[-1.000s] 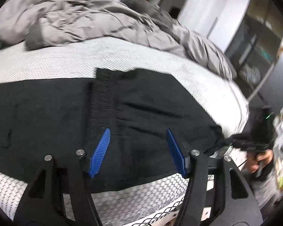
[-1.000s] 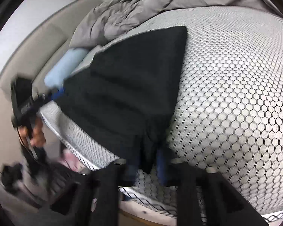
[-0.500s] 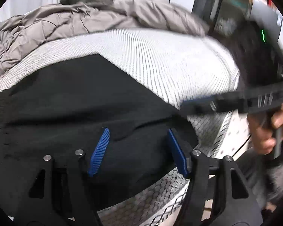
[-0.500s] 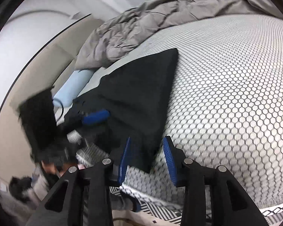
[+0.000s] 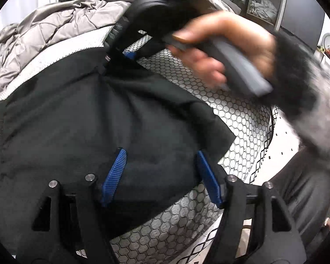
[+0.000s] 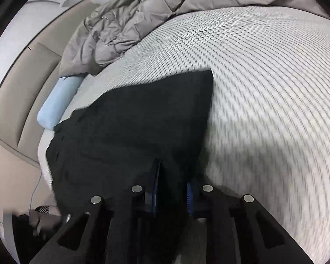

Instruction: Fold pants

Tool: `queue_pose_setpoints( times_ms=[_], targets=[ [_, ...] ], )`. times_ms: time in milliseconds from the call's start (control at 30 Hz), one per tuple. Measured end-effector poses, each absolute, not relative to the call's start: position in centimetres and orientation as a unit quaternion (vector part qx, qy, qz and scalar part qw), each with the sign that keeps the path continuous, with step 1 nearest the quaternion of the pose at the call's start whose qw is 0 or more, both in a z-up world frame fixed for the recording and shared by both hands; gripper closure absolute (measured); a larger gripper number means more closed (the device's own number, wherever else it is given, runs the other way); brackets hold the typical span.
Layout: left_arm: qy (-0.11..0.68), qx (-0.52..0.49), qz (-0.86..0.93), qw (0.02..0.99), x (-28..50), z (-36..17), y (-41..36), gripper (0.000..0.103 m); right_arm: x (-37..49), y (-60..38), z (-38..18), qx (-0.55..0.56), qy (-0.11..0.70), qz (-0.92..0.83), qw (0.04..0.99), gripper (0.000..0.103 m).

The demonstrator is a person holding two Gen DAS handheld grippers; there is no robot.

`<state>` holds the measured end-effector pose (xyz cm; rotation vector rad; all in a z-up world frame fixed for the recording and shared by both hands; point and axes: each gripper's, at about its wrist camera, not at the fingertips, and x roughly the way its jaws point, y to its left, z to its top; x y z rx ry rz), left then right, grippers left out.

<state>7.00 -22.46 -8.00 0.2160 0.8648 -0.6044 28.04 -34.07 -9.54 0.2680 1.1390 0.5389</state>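
Note:
Black pants (image 5: 88,121) lie on a bed with a white honeycomb-patterned cover (image 5: 242,118). In the left wrist view my left gripper (image 5: 160,173) is open, its blue pads spread over the near edge of the pants. The right gripper (image 5: 129,55), held by a hand (image 5: 220,52), reaches over the far edge of the pants. In the right wrist view my right gripper (image 6: 172,187) has its blue pads drawn close with black pants fabric (image 6: 143,127) between them; it looks shut on the cloth.
A grey quilted duvet (image 5: 44,33) is bunched at the back of the bed; it also shows in the right wrist view (image 6: 143,15). A light blue pillow (image 6: 57,101) lies by the beige headboard (image 6: 15,96). Dark shelves (image 5: 264,0) stand beyond the bed.
The right gripper moved from the near edge of the bed across to the far edge of the pants and closed from open onto the fabric. The left gripper stayed open over the pants.

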Motion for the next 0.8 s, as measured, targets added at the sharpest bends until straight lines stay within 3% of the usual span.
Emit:
queue_pose_setpoints(
  times_ms=[233, 467, 500, 533, 600, 767, 800],
  targets=[
    [0.417, 0.106, -0.295, 0.853, 8.0, -8.0, -21.6, 0.037, 36.1, -33.1, -9.0, 0.157, 0.521, 0.245, 0.803, 0.083],
    [0.409, 0.105, -0.307, 0.853, 7.2, -6.9, -21.3, 0.032, 32.9, -34.6, -5.8, 0.159, 0.475, 0.225, 0.836, 0.075],
    [0.410, 0.097, -0.311, 0.852, 7.3, -6.5, -20.9, 0.032, 31.4, -35.3, -5.3, 0.165, 0.468, 0.220, 0.840, 0.072],
    [0.411, 0.080, -0.316, 0.851, 7.4, -5.9, -20.1, 0.032, 30.0, -35.7, -5.1, 0.172, 0.471, 0.215, 0.838, 0.061],
    [0.398, 0.040, -0.316, 0.860, 7.8, -4.3, -17.5, 0.032, 26.4, -36.6, -5.1, 0.178, 0.476, 0.220, 0.833, 0.052],
    [0.380, -0.020, -0.241, 0.893, 10.1, -3.0, -10.7, 0.026, 18.0, -36.7, -7.7, 0.173, 0.513, 0.260, 0.799, 0.053],
    [0.385, -0.038, -0.215, 0.897, 10.9, -3.3, -8.7, 0.026, 16.5, -36.5, -8.2, 0.163, 0.519, 0.271, 0.794, 0.069]
  ],
)
